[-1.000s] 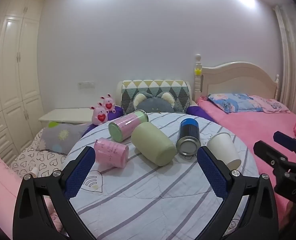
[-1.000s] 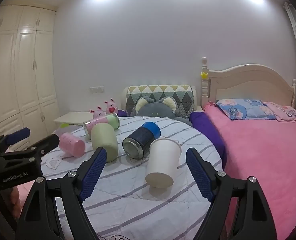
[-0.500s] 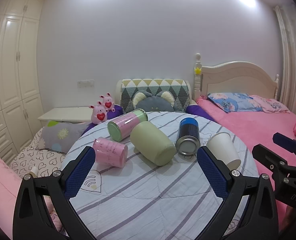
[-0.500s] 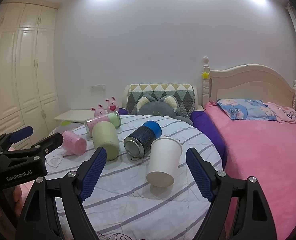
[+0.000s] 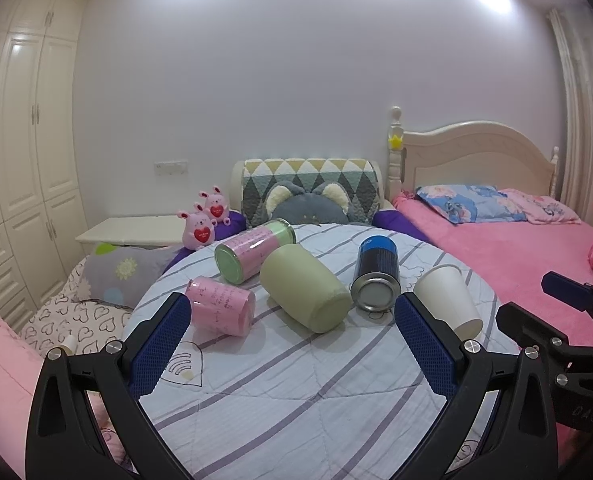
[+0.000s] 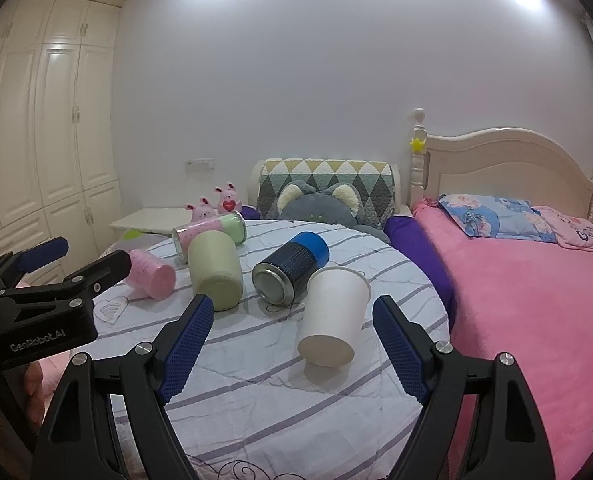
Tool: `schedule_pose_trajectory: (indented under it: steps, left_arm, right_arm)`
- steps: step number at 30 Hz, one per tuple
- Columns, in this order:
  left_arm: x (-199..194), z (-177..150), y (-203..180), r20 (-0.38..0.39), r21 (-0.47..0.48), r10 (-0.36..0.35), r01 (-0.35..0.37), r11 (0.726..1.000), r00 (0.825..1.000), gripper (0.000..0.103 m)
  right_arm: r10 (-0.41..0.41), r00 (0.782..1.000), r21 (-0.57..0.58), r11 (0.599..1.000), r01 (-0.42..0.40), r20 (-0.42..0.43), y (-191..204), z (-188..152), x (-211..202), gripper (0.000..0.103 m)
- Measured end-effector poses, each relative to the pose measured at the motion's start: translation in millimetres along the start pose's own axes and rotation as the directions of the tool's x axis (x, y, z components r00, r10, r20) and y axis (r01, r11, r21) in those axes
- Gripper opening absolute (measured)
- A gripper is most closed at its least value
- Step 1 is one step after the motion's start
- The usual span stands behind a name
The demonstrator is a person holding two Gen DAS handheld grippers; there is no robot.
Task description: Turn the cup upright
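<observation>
Several cups lie on their sides on a round table (image 5: 296, 380) with a striped cloth. From left: a small pink cup (image 5: 221, 311), a pink-and-green cup (image 5: 252, 250), a big pale green cup (image 5: 304, 295), a dark can with a blue end (image 5: 376, 274), and a white paper cup (image 5: 448, 300). In the right wrist view the white paper cup (image 6: 334, 316) lies just ahead, base toward me. My left gripper (image 5: 292, 346) is open and empty, short of the cups. My right gripper (image 6: 292, 346) is open and empty, just short of the white cup.
A pink bed (image 6: 528, 300) runs along the right of the table (image 6: 256, 400). A grey plush cushion (image 5: 306, 204) and two pink toy rabbits (image 5: 204, 224) sit behind it. A white side table (image 5: 132, 230) and wardrobes (image 5: 20, 160) stand at the left.
Both grippers have drifted slightly; the right view has risen a little and the right gripper sits lower in the left wrist view. The cups have not moved.
</observation>
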State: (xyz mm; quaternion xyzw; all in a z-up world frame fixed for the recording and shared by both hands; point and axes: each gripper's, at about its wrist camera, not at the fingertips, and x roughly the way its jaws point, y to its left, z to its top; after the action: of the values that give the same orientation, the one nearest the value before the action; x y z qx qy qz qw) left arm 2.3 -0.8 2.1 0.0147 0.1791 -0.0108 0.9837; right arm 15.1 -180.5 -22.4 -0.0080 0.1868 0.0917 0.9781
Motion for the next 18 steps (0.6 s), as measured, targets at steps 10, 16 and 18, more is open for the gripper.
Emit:
schedule_pose_trajectory:
  steps: [10,16,18]
  left_arm:
    - [2.1,0.3,-2.1,-0.001,0.011,0.000,0.000,1.000,1.000,0.103]
    - [1.5,-0.9,-1.7,-0.002,0.011,-0.001,0.001,1.000,1.000,0.103]
    - [1.5,-1.2,-1.8,-0.002,0.012,0.001,-0.001,1.000,1.000,0.103]
  right_arm:
    - [0.001,1.000,-0.003,1.000,-0.001,-0.012,-0.5,0.6,2.6,0.083]
    - [-0.003,1.000,0.004,1.000,0.003,-0.017,-1.8,0.1,4.2,0.083]
    - [-0.005,1.000,0.005,1.000,0.005,-0.021,-1.8,0.1,5.0,0.083]
